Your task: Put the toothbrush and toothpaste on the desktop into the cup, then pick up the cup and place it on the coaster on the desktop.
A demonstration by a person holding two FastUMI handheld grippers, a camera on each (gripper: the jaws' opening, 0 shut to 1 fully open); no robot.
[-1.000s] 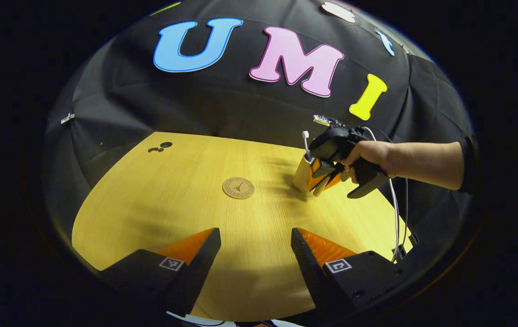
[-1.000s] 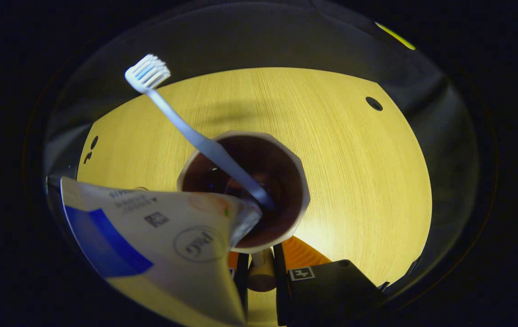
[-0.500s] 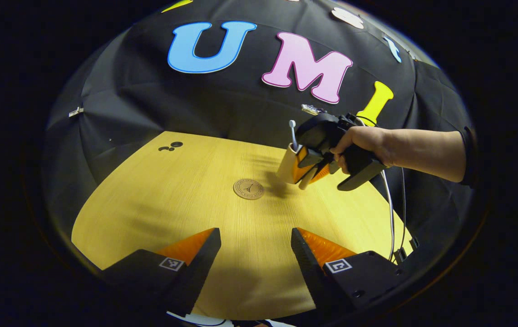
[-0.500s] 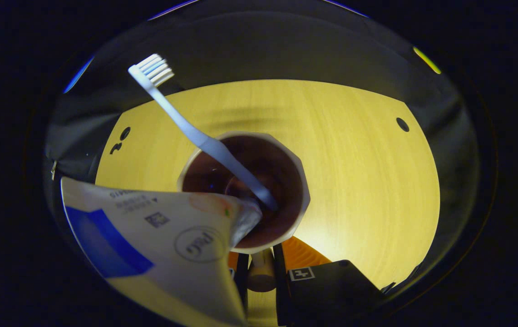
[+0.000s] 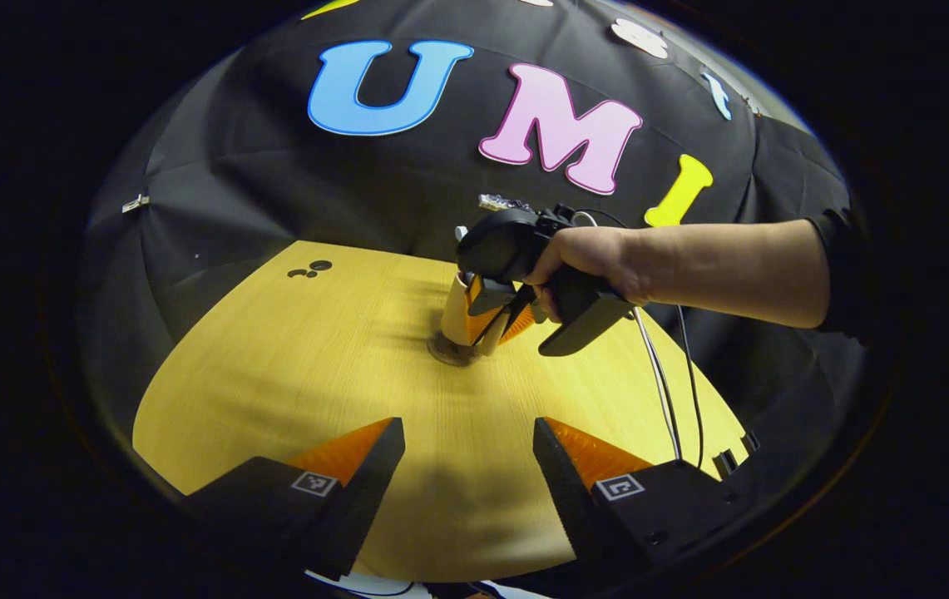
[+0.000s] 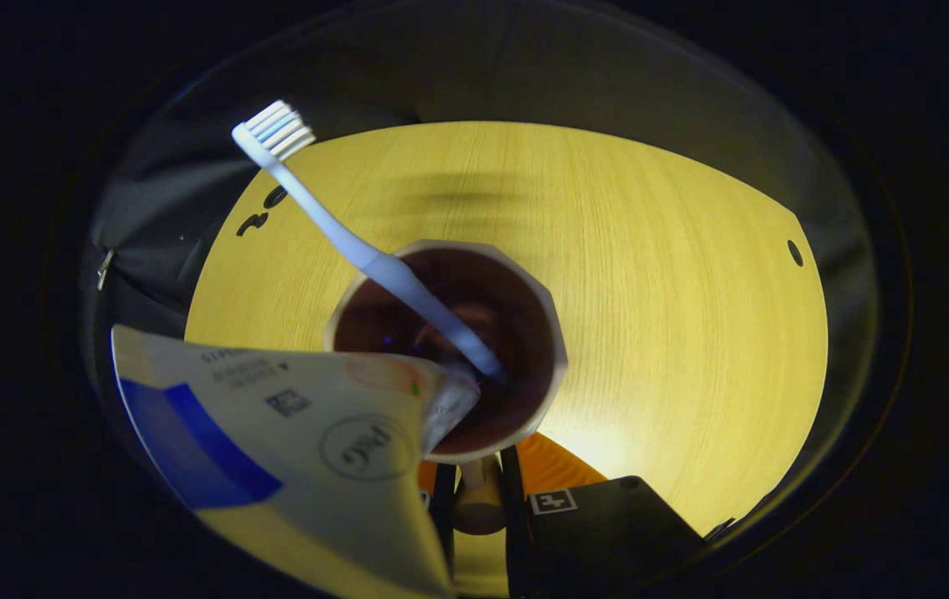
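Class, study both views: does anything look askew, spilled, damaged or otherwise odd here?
Nothing is spilled or damaged. The toothbrush leans slanted out of the cup, and the toothpaste sticks far over its rim. The right tongs hold the cup by its handle at the coaster; whether it rests flat is unclear.

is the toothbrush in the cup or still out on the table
In the cup. The right gripper view shows the toothbrush handle running down inside the cup, bristles sticking up past the rim, with the toothpaste leaning in beside it.
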